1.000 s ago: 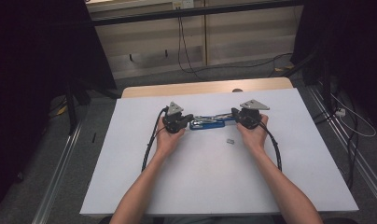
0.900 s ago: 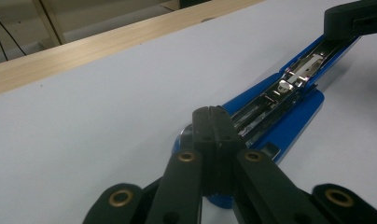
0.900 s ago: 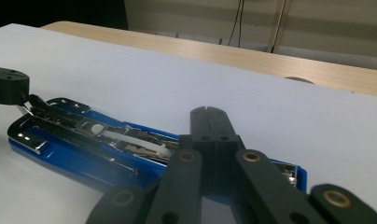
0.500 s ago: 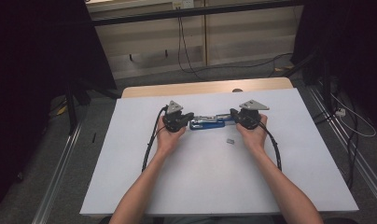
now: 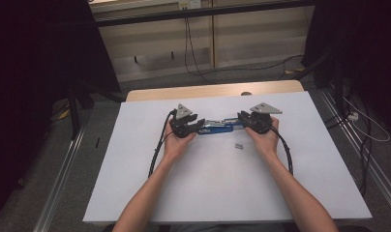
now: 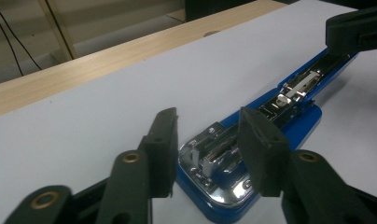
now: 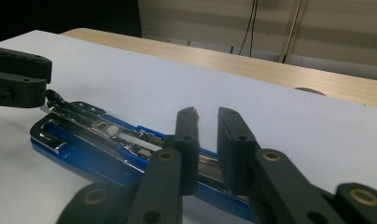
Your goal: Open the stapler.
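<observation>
A blue stapler (image 5: 215,127) lies opened out flat on the white sheet (image 5: 222,188) that covers the worktop (image 5: 213,90), stretched between the two tools. Its metal staple channel (image 6: 289,95) faces up; whether any staples sit in it is too small to tell.

The left tool (image 5: 186,126) is at the stapler's left end. In the left gripper view (image 6: 207,151) its jaws stand apart, one on either side of the chromed end, and have just been opening; the pads do not press on it.

The right tool (image 5: 254,122) is at the other end. In the right gripper view (image 7: 206,149) its jaws stand close together with a narrow gap, the stapler's blue body running beneath them. They have also just been opening, and I cannot tell whether the pads still bear on the stapler.

A small grey metal piece (image 5: 239,145) lies on the sheet just in front of the stapler, near the right hand (image 5: 264,141). A black cable (image 5: 157,147) trails from the left tool towards the person. Nothing stands between the tools and the stapler.
</observation>
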Motion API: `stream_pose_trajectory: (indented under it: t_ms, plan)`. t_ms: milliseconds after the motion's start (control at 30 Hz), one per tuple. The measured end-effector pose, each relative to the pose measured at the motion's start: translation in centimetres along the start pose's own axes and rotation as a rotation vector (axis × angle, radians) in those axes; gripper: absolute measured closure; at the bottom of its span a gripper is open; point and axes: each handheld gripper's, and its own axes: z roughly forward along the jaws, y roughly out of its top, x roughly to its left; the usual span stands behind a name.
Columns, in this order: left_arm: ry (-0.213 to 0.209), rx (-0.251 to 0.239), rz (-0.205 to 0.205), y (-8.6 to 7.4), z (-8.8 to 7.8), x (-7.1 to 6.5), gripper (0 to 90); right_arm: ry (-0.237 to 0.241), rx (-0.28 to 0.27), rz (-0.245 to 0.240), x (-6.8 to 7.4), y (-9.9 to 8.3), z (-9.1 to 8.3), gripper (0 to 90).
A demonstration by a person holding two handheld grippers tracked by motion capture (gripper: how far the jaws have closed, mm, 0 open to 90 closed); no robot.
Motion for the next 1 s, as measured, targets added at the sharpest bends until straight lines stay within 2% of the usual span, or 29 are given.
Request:
stream_pose_trajectory:
  t_ms: [67,133,200,233,333,400,500,567,633,733,800,833,900,1000]
  plan:
    - [0.011,-0.001,-0.018,0.1,-0.2,0.2,42.6,-0.001,0.005,0.001,0.0,0.0,0.0,69.1]
    - [0.049,0.022,0.043,0.3,-0.6,0.1,29.2,-0.002,0.007,0.017,0.1,0.1,-0.1,55.6]
    - [0.048,0.022,0.024,0.4,-0.9,0.2,20.4,0.004,0.009,0.029,0.2,0.2,-0.2,48.4]
    - [0.064,0.023,0.027,0.5,-1.1,0.3,16.9,0.004,0.007,0.026,0.3,0.2,-0.2,42.5]
    - [0.093,0.018,0.016,0.8,-1.7,0.5,8.9,-0.027,0.032,0.036,0.3,0.3,-0.3,29.2]
    - [0.063,0.018,0.002,0.8,-2.1,0.7,2.9,-0.030,0.038,0.043,0.1,0.2,-0.4,20.6]
    - [0.043,0.006,0.000,0.7,-2.8,0.7,3.7,-0.030,0.043,0.051,-0.2,0.1,-0.5,14.6]
    - [0.011,-0.020,-0.020,0.6,-3.4,0.8,3.7,-0.027,0.041,0.047,-0.3,0.2,-0.7,12.1]
    - [0.000,-0.030,-0.044,0.6,-3.8,0.9,3.8,-0.025,0.037,0.048,-0.4,0.2,-0.8,10.4]
    - [-0.002,-0.049,-0.043,0.4,-4.6,1.1,3.7,-0.011,0.047,0.053,-0.5,0.2,-1.1,10.2]
    - [-0.005,-0.052,-0.072,0.1,-5.1,1.0,4.0,-0.008,0.051,0.050,-0.6,0.2,-1.2,9.8]
    - [0.001,-0.042,-0.069,0.0,-5.4,1.0,4.0,-0.006,0.064,0.048,-0.7,0.2,-1.3,10.4]
    - [0.007,-0.033,-0.035,-0.1,-6.0,0.7,4.1,-0.008,0.093,0.035,-0.8,0.1,-1.5,9.9]
    - [0.007,-0.049,-0.038,-0.3,-7.0,0.5,4.1,-0.012,0.100,0.019,-0.9,0.1,-2.0,9.1]
